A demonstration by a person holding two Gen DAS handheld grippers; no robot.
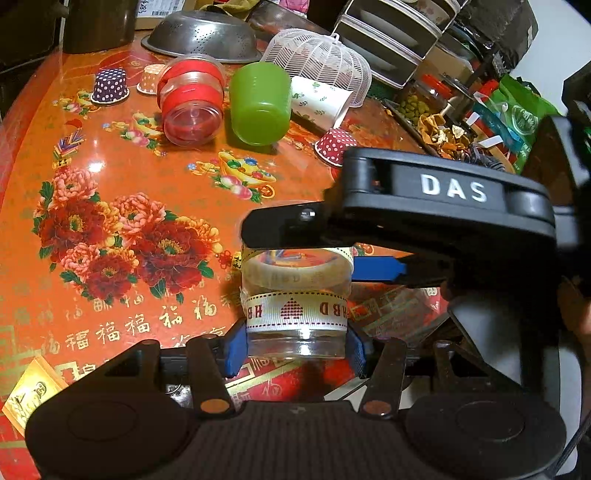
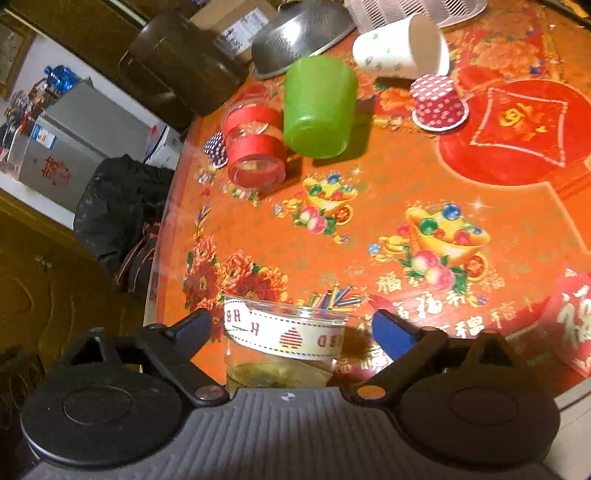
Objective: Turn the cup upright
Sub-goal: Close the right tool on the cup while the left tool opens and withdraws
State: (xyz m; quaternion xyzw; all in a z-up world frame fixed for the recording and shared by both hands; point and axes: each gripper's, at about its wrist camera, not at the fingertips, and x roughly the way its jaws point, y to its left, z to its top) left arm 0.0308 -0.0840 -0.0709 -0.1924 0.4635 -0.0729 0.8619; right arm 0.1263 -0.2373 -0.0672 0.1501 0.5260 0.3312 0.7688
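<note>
A clear plastic cup with white "HBD" ribbon bands (image 1: 295, 314) is held above the table, its base toward the left wrist camera. My left gripper (image 1: 295, 349) is shut on its lower end, blue pads pressing both sides. My right gripper (image 1: 334, 254) reaches in from the right, its fingers either side of the cup's far end. In the right wrist view the cup (image 2: 284, 332) sits between the right gripper's (image 2: 291, 328) spread fingers, with gaps on both sides.
On the orange floral table (image 1: 122, 177) lie a red-banded clear cup (image 1: 190, 99), a green cup (image 1: 260, 103) and a white paper cup (image 1: 319, 101) on their sides. Small dotted cups (image 1: 110, 85) (image 1: 337, 144), a steel colander (image 1: 203, 35) and a white mesh cover (image 1: 317, 61) stand behind.
</note>
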